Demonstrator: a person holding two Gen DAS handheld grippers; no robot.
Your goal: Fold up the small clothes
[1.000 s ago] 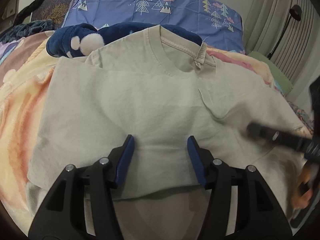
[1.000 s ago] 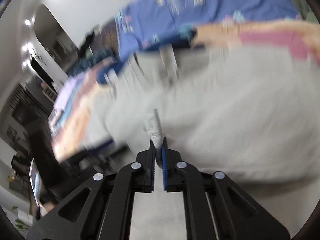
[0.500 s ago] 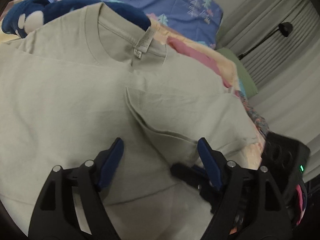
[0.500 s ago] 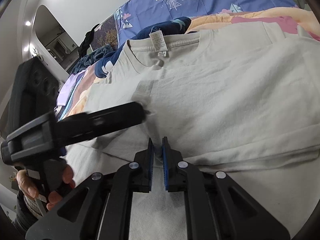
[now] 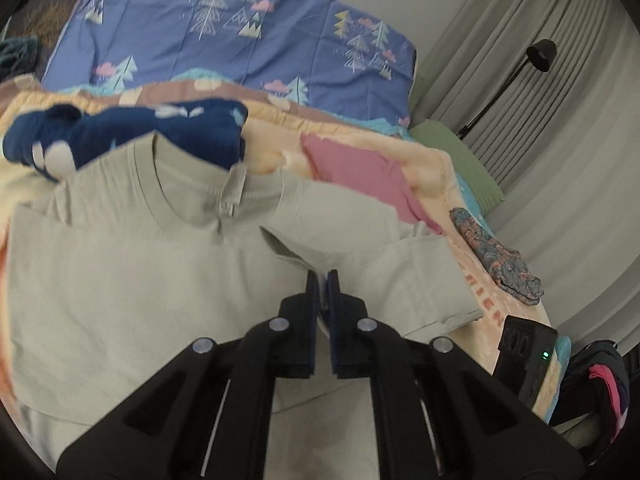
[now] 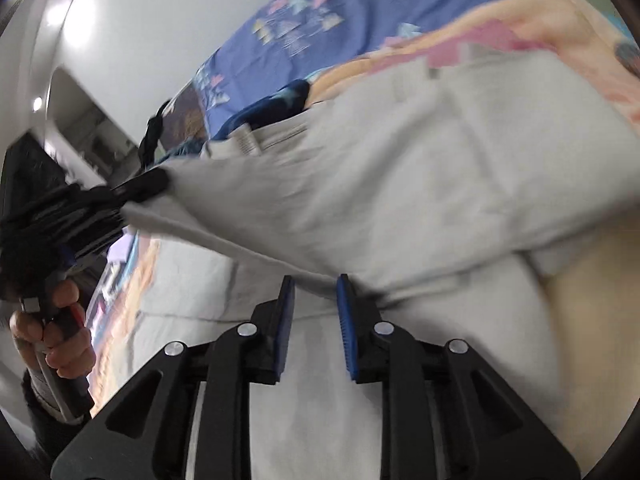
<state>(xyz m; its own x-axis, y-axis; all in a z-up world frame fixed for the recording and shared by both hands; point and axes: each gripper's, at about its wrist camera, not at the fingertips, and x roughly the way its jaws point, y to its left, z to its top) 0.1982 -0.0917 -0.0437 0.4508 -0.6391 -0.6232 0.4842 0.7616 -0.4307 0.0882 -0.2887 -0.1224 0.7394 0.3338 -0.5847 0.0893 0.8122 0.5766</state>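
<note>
A pale grey-green T-shirt (image 5: 140,264) lies on the bed with its collar and label toward the pillow. My left gripper (image 5: 322,280) is shut on a folded edge of the shirt near its right sleeve. In the right wrist view the left gripper (image 6: 148,186) holds that fold lifted off the shirt (image 6: 400,184). My right gripper (image 6: 315,284) has its jaws apart, with the raised shirt edge just in front of them and nothing clamped.
A navy plush toy (image 5: 132,136) lies behind the collar. A blue tree-print pillow (image 5: 240,36) is at the head of the bed. A patterned cloth (image 5: 496,256) lies on the right edge, with a floor lamp (image 5: 540,56) and curtains beyond.
My left gripper went from open to shut on the shirt fold and lifted it. My right gripper, shut on the shirt before, has opened and let go.
</note>
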